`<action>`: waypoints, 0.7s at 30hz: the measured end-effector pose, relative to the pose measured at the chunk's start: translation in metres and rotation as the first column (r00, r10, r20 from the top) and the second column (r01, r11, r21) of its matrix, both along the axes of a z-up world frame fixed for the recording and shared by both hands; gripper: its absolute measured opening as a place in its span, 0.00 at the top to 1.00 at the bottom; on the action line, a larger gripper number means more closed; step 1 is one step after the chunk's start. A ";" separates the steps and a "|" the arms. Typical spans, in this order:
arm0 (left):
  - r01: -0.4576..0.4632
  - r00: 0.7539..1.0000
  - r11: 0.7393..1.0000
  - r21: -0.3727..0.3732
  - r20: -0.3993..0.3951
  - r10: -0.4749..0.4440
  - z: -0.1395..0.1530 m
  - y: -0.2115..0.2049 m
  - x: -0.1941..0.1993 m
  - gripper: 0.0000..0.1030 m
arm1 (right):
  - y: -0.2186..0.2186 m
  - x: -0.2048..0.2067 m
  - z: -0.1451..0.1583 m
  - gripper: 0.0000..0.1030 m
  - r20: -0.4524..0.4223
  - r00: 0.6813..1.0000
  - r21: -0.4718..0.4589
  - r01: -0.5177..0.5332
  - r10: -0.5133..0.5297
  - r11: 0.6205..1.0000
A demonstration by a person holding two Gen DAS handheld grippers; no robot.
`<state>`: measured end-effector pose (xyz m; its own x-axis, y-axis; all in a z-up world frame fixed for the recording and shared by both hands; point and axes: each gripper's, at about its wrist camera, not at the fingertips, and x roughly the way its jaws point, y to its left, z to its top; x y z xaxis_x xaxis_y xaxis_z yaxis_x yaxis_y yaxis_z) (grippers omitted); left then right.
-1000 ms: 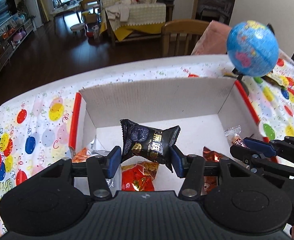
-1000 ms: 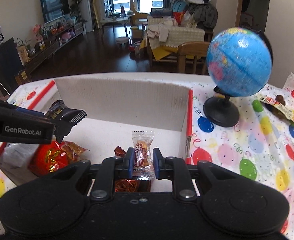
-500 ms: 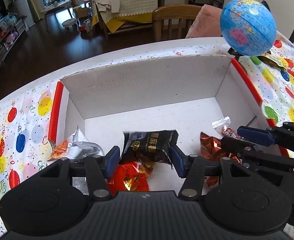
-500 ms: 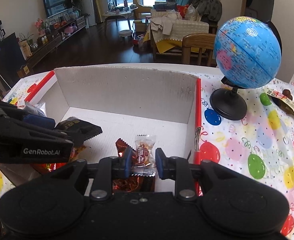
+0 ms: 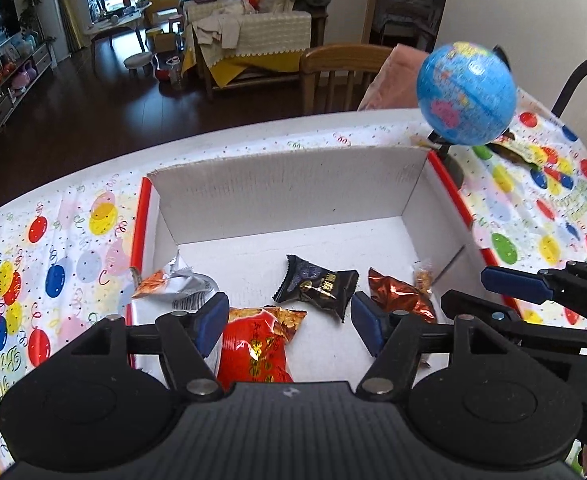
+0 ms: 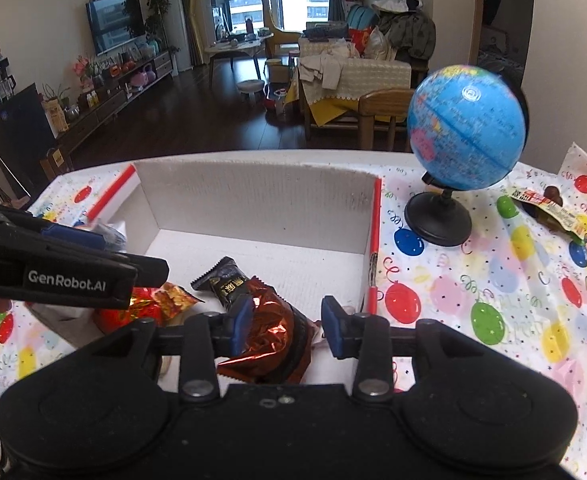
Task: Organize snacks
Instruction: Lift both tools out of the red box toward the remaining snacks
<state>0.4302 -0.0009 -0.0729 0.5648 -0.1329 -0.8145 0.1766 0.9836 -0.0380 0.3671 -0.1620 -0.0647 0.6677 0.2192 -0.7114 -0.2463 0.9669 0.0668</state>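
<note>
Left wrist view: left hand-held gripper with jaws apart, just been opening, nothing pressed between the pads. Black snack packet lies loose on the floor of the white cardboard box, just beyond the fingertips. Red snack bag below the jaws, partly hidden by the gripper body. Silver-orange packet against the box's left wall; copper foil packet and a small clear-wrapped candy near the right wall. Right hand-held gripper reaches in from the right over the box edge, blocking that corner. Globe on the bench past the box's far right corner.

Right wrist view: right hand-held gripper with jaws apart, just been opening, gripping nothing; copper foil packet lies in the box below them, touching neither pad clearly. Black snack packet just beyond. Left hand-held gripper crosses from the left, covering part of the red snack bag. Globe on its black stand right of the box; another wrapper further right on the bench.
</note>
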 end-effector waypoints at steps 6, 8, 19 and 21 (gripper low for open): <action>0.000 0.999 1.000 -0.024 0.036 0.001 0.021 0.007 -0.025 0.33 | 0.000 -0.022 0.016 0.54 0.036 0.999 0.015 0.008 -0.009 1.000; -0.003 0.999 1.000 -0.031 0.051 0.004 0.028 0.010 -0.034 0.33 | 0.000 -0.028 0.021 0.50 0.046 0.999 0.024 0.013 -0.014 1.000; -0.006 0.994 0.997 -0.071 0.108 0.014 0.058 0.032 -0.088 0.32 | 0.005 -0.077 0.048 0.32 0.127 0.992 0.048 0.018 -0.024 0.999; -0.006 0.993 0.997 -0.078 0.119 0.016 0.063 0.035 -0.098 0.32 | 0.007 -0.086 0.051 0.30 0.141 0.990 0.051 0.019 -0.026 0.999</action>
<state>0.3324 0.0342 -0.0102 0.6591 -0.1860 -0.7287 0.1736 0.9804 -0.0933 0.2814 -0.1550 -0.0135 0.7659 0.2356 -0.5983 -0.2351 0.9686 0.0804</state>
